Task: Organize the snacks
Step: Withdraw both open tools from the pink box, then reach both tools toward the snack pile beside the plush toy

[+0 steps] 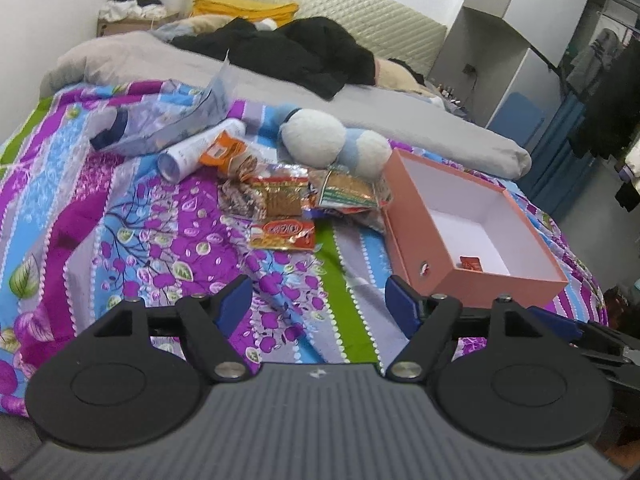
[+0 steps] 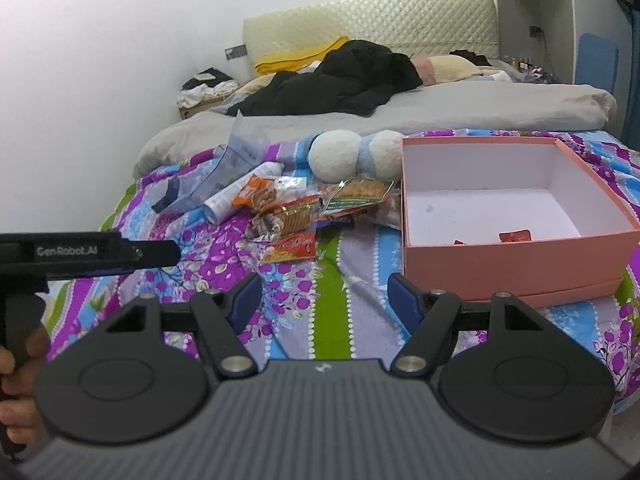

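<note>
Left gripper [image 1: 320,304] has its jaws spread with nothing between them, hovering over the quilt [image 1: 120,220] near the bed's foot edge. Going left to right on the bed: a clear bag [image 1: 168,120] toward the left edge, a white tube [image 1: 192,152], then the snack pile [image 1: 296,196] mid-quilt, with a red packet [image 1: 282,234] lying nearest the foot. A plush toy [image 1: 332,140] sits just behind the pile. The pink box [image 2: 516,240] is near the right edge, open, with a couple of small red packets [image 2: 516,236] inside. Right gripper [image 2: 322,296] is spread too, holding nothing, just in front of the box.
</note>
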Demonstrator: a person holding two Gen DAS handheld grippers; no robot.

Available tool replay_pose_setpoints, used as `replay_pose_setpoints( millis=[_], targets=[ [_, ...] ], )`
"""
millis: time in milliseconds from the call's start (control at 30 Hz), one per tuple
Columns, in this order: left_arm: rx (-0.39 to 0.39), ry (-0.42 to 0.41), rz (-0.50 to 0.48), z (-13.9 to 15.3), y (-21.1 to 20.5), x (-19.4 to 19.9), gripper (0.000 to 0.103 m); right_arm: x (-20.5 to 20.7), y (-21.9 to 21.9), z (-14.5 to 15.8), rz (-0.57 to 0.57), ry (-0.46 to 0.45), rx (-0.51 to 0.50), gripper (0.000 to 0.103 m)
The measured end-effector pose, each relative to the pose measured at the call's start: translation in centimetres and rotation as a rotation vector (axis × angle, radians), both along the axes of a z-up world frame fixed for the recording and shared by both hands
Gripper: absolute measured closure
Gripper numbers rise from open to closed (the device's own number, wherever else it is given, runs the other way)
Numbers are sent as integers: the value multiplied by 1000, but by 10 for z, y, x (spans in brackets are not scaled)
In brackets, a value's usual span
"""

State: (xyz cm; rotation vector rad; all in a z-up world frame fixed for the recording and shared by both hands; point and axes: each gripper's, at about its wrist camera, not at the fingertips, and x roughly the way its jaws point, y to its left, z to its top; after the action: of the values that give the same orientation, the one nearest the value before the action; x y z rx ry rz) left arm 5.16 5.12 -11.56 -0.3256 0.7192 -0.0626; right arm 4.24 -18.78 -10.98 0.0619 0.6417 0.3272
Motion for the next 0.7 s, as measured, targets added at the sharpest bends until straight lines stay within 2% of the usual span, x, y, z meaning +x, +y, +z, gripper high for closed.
replay_pose_setpoints(
  millis=[233,367,533,600,700],
  targets=[
    [-49,33,-1,-24,10,32,26,19,10,-10,36,7,-53,33],
    [-82,68,-9,-42,15,66,26,39,21,-11,54,-13,-102,33],
    [-94,128,-20,-77,23,125,25,75,41,-20,91,-25,-198,43],
    [-96,153,-24,-91,27,150,25,92,51,-26,101,-31,-250,53],
    [-95,186,-41,-113,33,187,24,124,62,-35,109,-20,-316,55]
  ],
)
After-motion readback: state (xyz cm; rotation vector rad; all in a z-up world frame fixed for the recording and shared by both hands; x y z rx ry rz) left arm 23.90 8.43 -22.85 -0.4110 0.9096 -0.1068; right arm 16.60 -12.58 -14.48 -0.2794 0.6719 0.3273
